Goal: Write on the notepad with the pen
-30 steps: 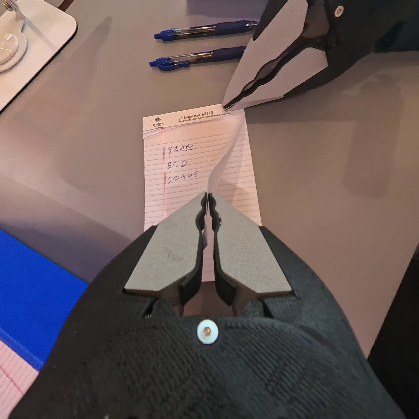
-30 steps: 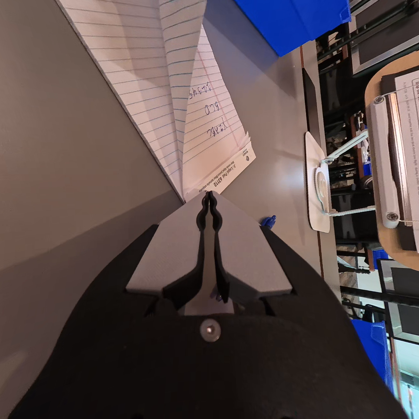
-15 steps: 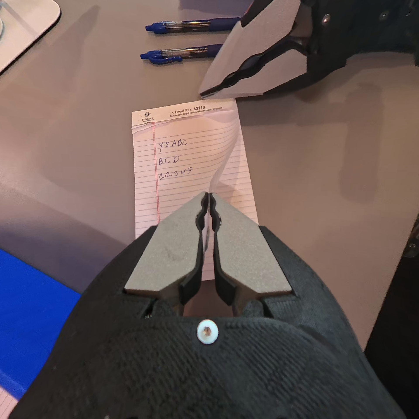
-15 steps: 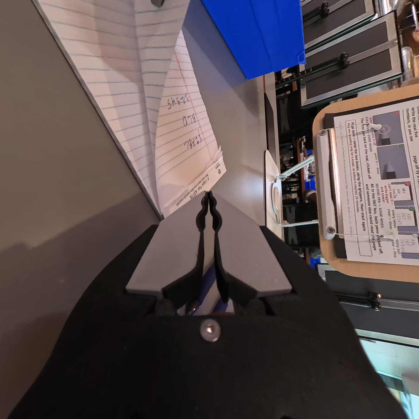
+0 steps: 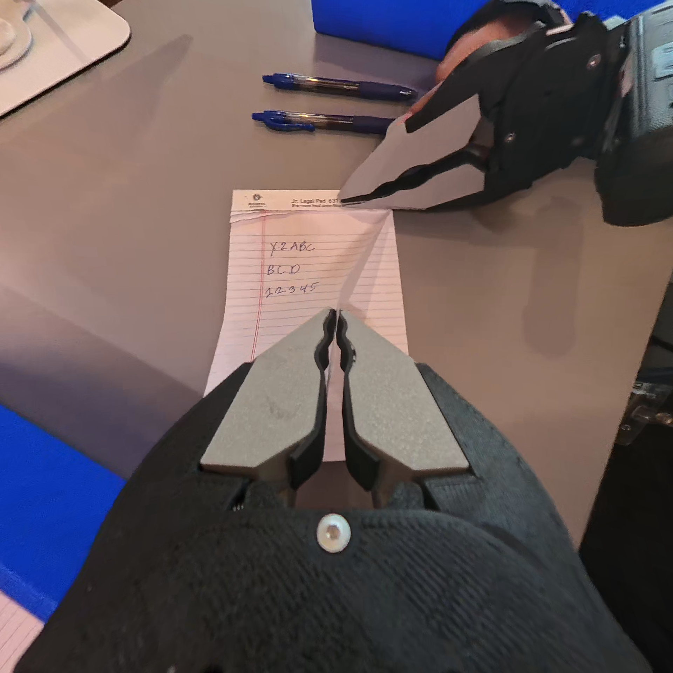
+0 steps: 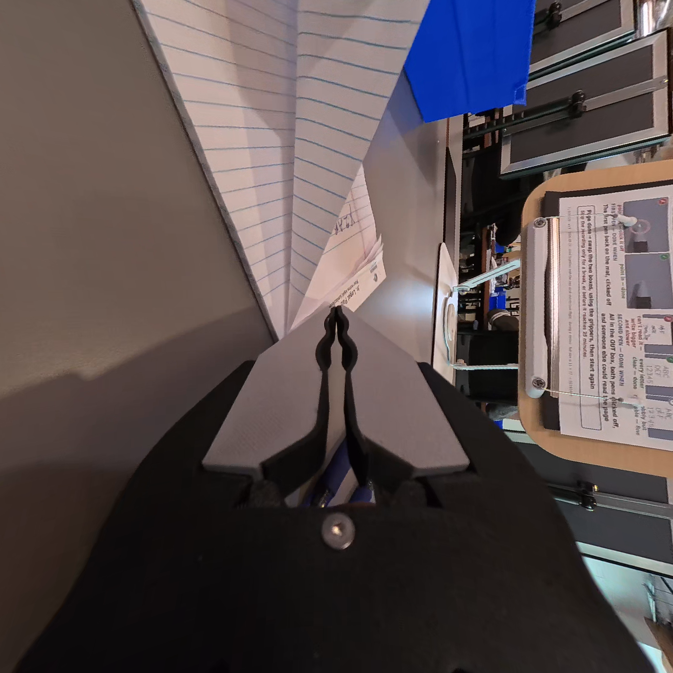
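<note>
your left tongs [image 5: 334, 315] are pressed together on the top sheet [image 5: 358, 262] of the notepad [image 5: 378, 291]. they pinch it near its right side and lift it, so the paper stands up in a fold that runs from the tips toward the pad's far right corner. your right tongs [image 5: 344, 200] are squeezed together too. their tips press down on the white strip [image 5: 280, 202] at the top of the pad, by that same far right corner. they seem to hold the pad flat and grip nothing, but the tip is too small to be sure.

the pad lies long-ways straight out from your left tongs, near end under them, far end under the right tips. the sheet already has three rows of marks on its left half.

the two blue pens lie past the pad on the grey counter [image 5: 145, 182]. the near pen [image 5: 320, 122] and the far pen [image 5: 338, 85] both lie across, left to right, with their clip ends to the left. the near pen's right end sits just behind your right tongs. so your right tongs are closest to the pens, and they come at them from the right end, along the pen, not across it.

it looks like the written sheet is being pulled off first. then you would turn the right tongs to cross a pen.
</note>
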